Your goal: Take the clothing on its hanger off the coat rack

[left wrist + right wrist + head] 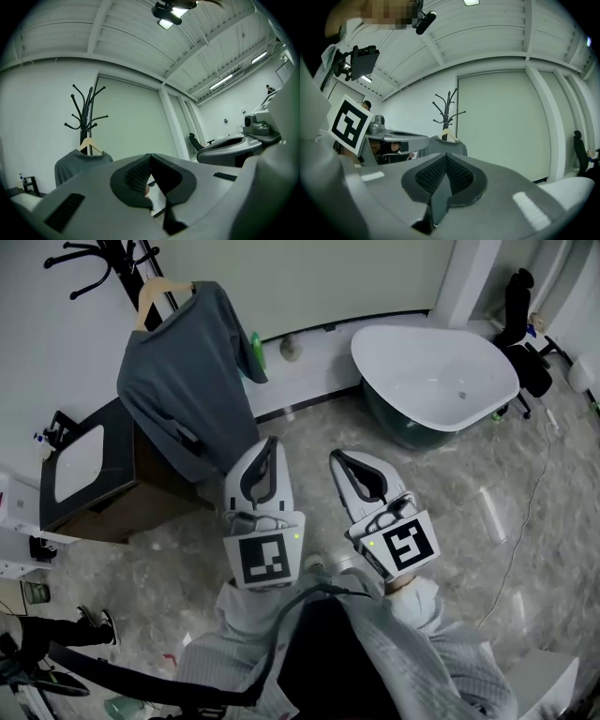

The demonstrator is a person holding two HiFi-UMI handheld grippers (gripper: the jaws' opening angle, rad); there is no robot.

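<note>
Well short of the target, the left claw (150, 157) and the right claw (446, 158) are both closed on nothing. Their jaws are pressed together, and the pair is held level and side by side above the marble floor (450, 512). The aim seems deliberate: each claw looks along its jaws toward the coat rack (111, 261). Closed tips are probably just a carrying posture, with nothing within reach to grip.

The grey shirt (183, 371) hangs on a wooden hanger (157, 294), whose hook is lost against the rack's dark arms. Draped that way, the shirt stays off the floor, its hem falling beside a dark cabinet (141, 465). Claws and shirt are apart, so the task appears to be at its approach stage, the hanger not yet lifted.

Set into the cabinet top is a white basin (80, 463), with nothing visible inside. Across the room a white bathtub (436, 367) stands near the wall, bare but for a small fitting on its bottom. A black office chair (523, 329) sits beyond it.
</note>
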